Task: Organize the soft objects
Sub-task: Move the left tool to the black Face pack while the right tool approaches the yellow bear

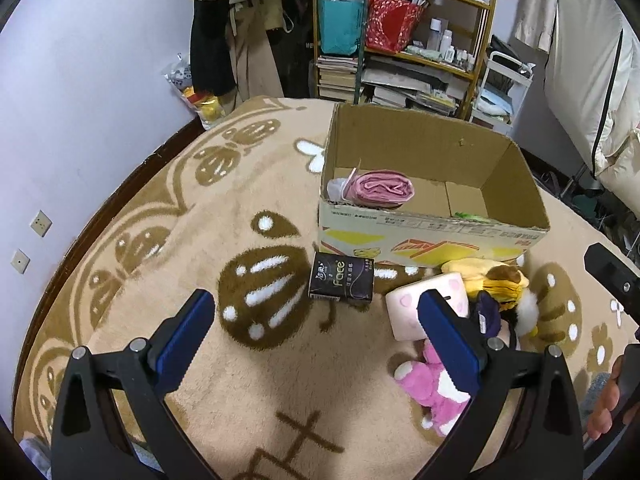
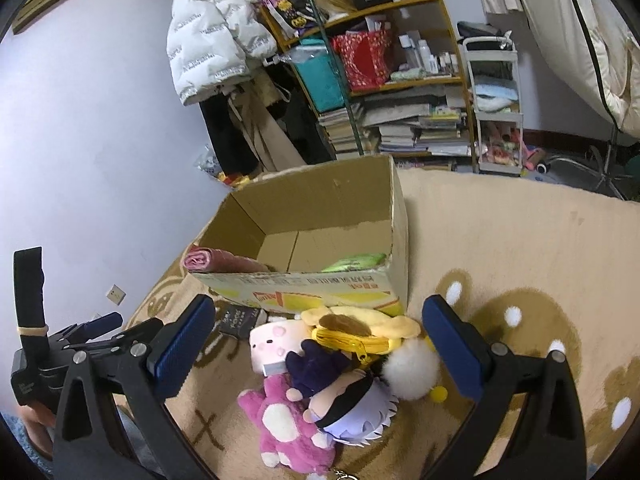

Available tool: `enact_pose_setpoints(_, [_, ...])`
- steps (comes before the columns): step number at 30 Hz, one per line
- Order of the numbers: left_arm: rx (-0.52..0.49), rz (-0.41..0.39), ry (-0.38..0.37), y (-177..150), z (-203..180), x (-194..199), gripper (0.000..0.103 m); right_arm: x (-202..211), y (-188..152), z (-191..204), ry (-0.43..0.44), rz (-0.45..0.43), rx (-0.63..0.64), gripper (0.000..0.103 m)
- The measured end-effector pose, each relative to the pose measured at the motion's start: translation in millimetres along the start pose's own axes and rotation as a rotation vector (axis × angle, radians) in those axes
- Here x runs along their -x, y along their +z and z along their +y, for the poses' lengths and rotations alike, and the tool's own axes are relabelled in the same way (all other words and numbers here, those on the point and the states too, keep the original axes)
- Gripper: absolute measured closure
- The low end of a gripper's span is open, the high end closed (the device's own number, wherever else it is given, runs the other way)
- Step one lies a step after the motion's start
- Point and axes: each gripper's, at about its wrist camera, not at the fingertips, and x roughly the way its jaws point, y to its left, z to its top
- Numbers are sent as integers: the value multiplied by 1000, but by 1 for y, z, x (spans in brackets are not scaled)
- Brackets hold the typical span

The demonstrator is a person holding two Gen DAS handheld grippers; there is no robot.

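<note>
- Heaped together on the carpet just in front of the cardboard box (image 2: pixel 344 280): pink plush toy (image 2: pixel 280 424), doll with dark band across pale hair (image 2: pixel 352 404), white pompom (image 2: pixel 410 370), yellow plush pouch (image 2: pixel 360 330), pink-and-white cushion (image 2: pixel 274 344).
- Already inside the box: rolled pink cloth (image 1: pixel 386 188) at the left end, something green (image 2: pixel 354 262) at the right, mostly hidden by the front wall.
- Black tissue pack (image 1: pixel 341 282) upright on the carpet, just beside the box front, near the cushion.
- Left gripper (image 1: pixel 316 334) spread wide, nothing between the blue pads, hovering over bare carpet left of the heap.
- Right gripper (image 2: pixel 316 338) equally wide open, empty, framing the heap.
- Beige carpet (image 1: pixel 168 208) with brown and white pattern; lilac wall (image 1: pixel 88 80) with sockets.
- Beyond: cluttered wooden shelf (image 2: pixel 400 80) of books, bottles, bags; white puffer jacket (image 2: pixel 208 36) hanging; white trolley (image 2: pixel 496 104).
- Pink plush partly covered by the left gripper's finger in the left wrist view.
</note>
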Motion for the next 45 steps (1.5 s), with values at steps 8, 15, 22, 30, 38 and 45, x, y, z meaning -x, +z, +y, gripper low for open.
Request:
enact_pose_setpoints(8, [15, 56, -1, 2, 0, -34, 2, -24, -3, -16, -30, 63, -49, 0])
enact_pose_setpoints(15, [20, 95, -23, 5, -3, -61, 2, -46, -1, -23, -31, 98, -74, 0])
enact_pose_setpoints(22, [25, 157, -24, 3, -5, -90, 2, -75, -2, -25, -31, 150, -75, 0])
enact_pose_setpoints(30, [37, 205, -32, 1, -2, -112, 2, -95, -16, -39, -42, 222, -113, 0])
enact_pose_setpoints(38, [30, 240, -43, -3, -5, -126, 2, -109, -15, -35, -11, 252, -93, 0])
enact_pose_setpoints(45, [16, 248, -46, -4, -8, -137, 3, -121, -17, -29, -24, 278, -56, 1])
